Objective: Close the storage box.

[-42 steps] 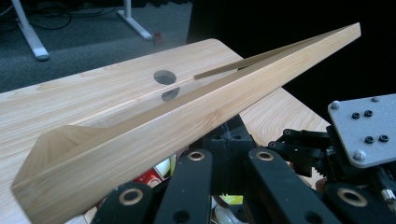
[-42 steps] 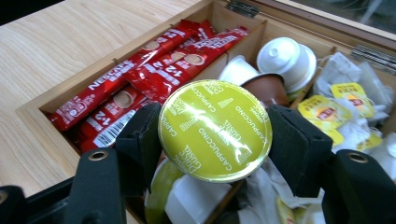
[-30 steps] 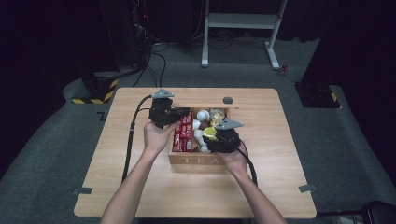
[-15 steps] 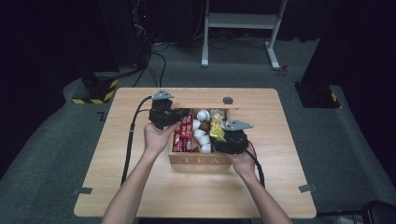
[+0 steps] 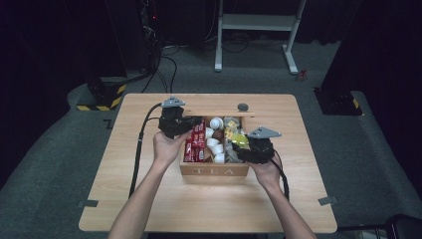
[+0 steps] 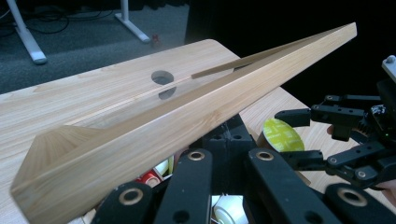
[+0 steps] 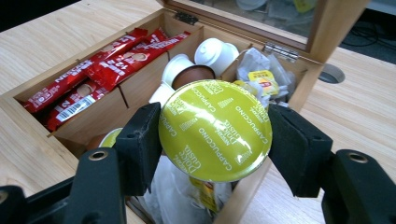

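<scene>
Two grippers were at work over one wooden tea box (image 5: 214, 171) at the middle of the table (image 5: 149, 199), its front wall lettered "TEA" and its lid (image 6: 154, 135) raised on hinges at the far side. My right gripper (image 7: 215, 135) hung over the box's right end, its jaws pinching a round yellow-green coffee capsule (image 7: 215, 129) by the rim, one pad on each side; the foil read "CAPPUCCINO" around the edge and "NESCAFÉ Dolce Gusto" across the middle. My left gripper (image 5: 174, 122) sat at the box's far-left corner, just beside the lid; whether its jaws were spread or pressed together I could not tell, since the lid's edge ran across them in the left gripper view. Contents, by compartment: left, red stick sachets (image 7: 100, 63) marked "NESCAFÉ", one with a barcode showing; middle, white capsules (image 7: 215, 51) and one brown-topped capsule (image 7: 194, 74); right, crumpled pale tea-bag wrappers (image 7: 266, 77), one with a yellow tag whose print was too small to read. Another yellow-green capsule top (image 7: 109, 137) lay low in the box behind my right gripper's left jaw. Wooden dividers stood between compartments. Surroundings: a round cable hole (image 6: 162, 77) in the table beyond the lid, grey carpet, a white desk frame (image 5: 259, 30) and a yellow-and-black striped block (image 5: 102, 99) on the floor further off.
</scene>
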{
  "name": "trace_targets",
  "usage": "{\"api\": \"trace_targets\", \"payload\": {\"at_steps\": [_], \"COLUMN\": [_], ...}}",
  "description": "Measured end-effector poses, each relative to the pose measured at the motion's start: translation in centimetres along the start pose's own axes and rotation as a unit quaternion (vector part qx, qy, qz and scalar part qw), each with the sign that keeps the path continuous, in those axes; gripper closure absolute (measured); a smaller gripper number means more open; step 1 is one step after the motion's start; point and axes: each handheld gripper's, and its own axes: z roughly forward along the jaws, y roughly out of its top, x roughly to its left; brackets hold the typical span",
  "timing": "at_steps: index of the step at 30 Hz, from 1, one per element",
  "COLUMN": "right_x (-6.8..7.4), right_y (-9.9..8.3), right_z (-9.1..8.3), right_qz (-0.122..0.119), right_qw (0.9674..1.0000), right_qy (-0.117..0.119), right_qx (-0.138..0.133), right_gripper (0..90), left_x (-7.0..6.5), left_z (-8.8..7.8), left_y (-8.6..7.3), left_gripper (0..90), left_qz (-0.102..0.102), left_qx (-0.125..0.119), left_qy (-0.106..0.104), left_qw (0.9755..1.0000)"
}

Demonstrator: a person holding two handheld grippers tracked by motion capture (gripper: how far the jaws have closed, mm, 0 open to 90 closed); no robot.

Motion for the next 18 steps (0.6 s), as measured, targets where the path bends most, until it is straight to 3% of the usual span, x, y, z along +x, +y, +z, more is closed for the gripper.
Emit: {"api": "trace_targets", "payload": {"at_steps": [18], "right_x": [-2.1], "right_y": [-0.7], "right_z": [-1.7], "right_qz": [0.014], "right_qw": [0.9996], "right_qy": [-0.025], "right_qx": [-0.009], "right_gripper": [38.1], "left_x": [0.0], "left_z": [0.0], "left_y": [-0.2], "left_gripper": [90.0], "left_qz": [0.002], "left_qx": [-0.003], "left_qy": [-0.006], "left_qw": [1.0]}}
